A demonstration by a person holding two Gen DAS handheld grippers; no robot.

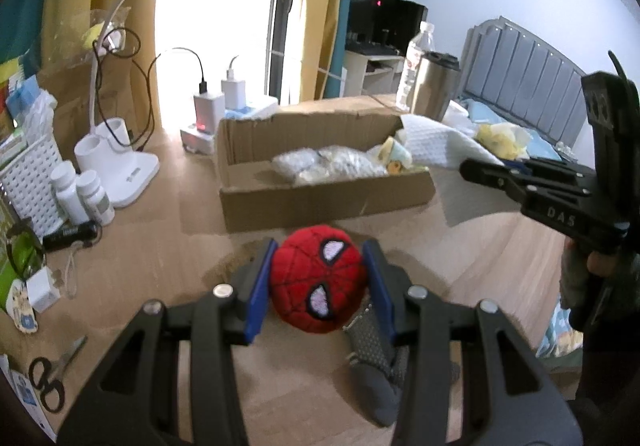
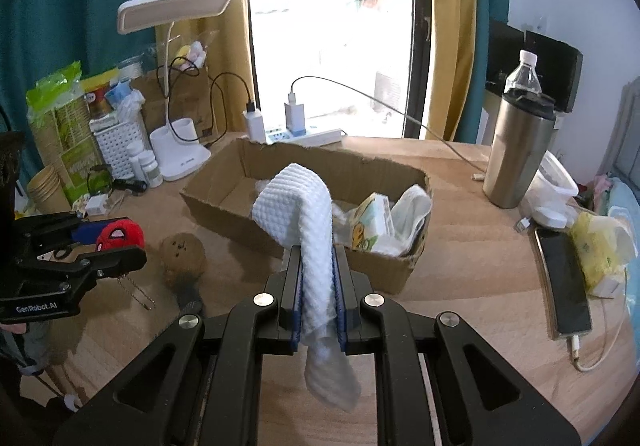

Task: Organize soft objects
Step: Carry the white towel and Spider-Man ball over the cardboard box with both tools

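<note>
A red Spider-Man plush ball [image 1: 320,278] sits between the fingers of my left gripper [image 1: 320,262], which is shut on it above the wooden table; it also shows in the right wrist view [image 2: 120,236]. My right gripper [image 2: 318,258] is shut on a white waffle cloth [image 2: 304,206] that drapes over its fingers, in front of an open cardboard box [image 2: 384,270]. The box [image 1: 320,202] holds plastic-wrapped items [image 1: 320,166] and a tissue pack [image 2: 370,222]. A brown plush keychain [image 2: 182,252] lies on the table left of the box.
A white desk lamp [image 2: 176,158], pill bottles [image 1: 84,198], a white basket [image 1: 28,182], chargers [image 2: 276,122] and scissors [image 1: 48,382] crowd the left and back. A steel tumbler [image 2: 520,150], water bottle [image 2: 524,74], phone [image 2: 564,286] and yellow tissue pack [image 2: 600,250] stand right.
</note>
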